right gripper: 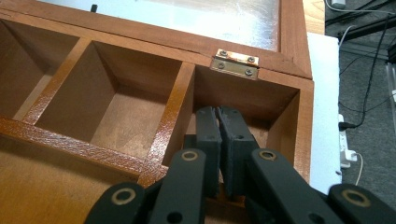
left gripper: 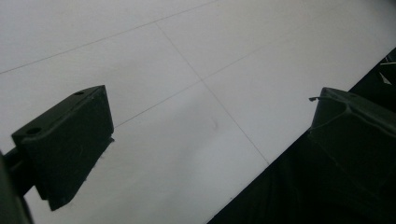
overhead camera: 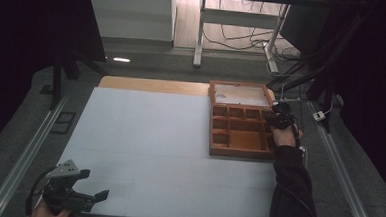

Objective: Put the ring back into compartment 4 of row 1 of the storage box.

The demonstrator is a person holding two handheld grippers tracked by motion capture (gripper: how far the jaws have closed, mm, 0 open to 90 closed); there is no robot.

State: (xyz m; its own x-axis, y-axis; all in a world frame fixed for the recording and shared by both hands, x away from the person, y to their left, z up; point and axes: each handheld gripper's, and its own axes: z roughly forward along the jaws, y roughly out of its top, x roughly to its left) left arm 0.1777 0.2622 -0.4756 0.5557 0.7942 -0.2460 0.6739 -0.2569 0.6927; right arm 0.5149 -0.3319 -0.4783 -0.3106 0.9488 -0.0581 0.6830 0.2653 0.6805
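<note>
Reaching right gripper [right gripper: 219,116], jaws together, inside wooden box's [right gripper: 285,60] corner compartment.

1. My left gripper [overhead camera: 83,197] is black, topped by a grey three-cornered plate dotted with small holes.
2. A dark cable loops from its rear.
3. In the left gripper view its two blocky matte-black fingers [left gripper: 65,144] show, one with two small round holes on its top face.
4. My right gripper [right gripper: 219,154] has black linkage arms with brass-ringed pivots and flat black pads carrying small recessed screws.
5. My right arm wears a dark long sleeve [overhead camera: 291,194], with a black cable trailing along it.
</note>
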